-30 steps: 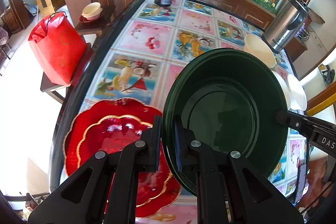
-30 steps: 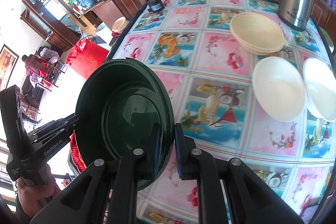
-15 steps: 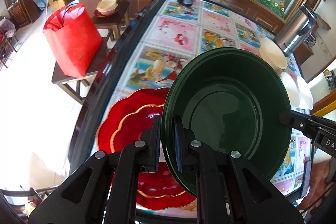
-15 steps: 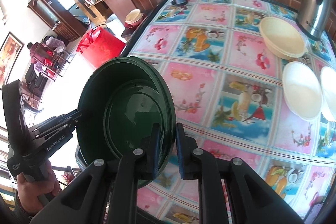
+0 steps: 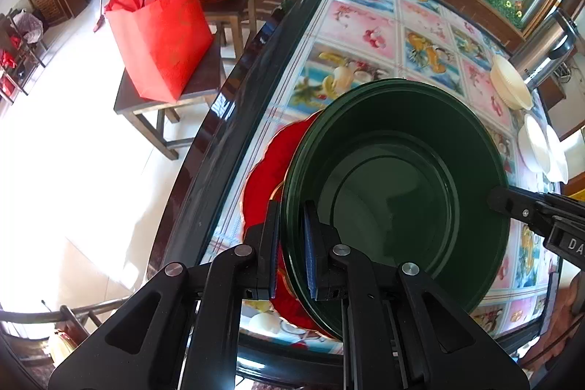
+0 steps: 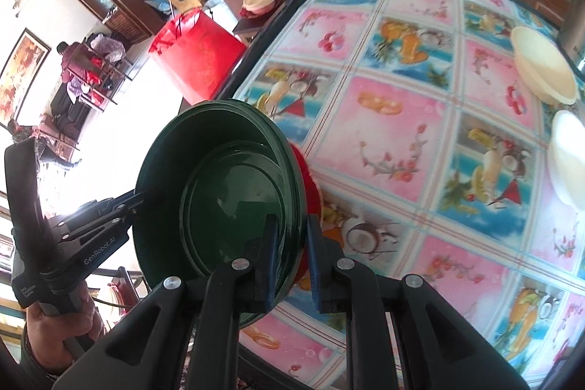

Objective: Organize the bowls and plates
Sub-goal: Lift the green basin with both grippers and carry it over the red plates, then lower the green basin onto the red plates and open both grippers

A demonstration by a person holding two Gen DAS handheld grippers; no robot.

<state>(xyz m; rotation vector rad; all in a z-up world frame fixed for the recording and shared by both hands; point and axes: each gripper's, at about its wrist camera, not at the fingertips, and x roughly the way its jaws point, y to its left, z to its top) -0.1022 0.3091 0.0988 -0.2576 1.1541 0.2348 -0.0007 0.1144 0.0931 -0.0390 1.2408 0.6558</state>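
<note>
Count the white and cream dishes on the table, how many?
3: a cream bowl by the steel kettle, two white dishes side by side just nearer. The green bowl may hide more.

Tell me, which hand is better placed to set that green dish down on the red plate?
Neither alone: both share it. The left gripper and right gripper are shut on opposite rims of the green dish, above the red plate. The left sits nearer that plate, so it probably guides.
</note>
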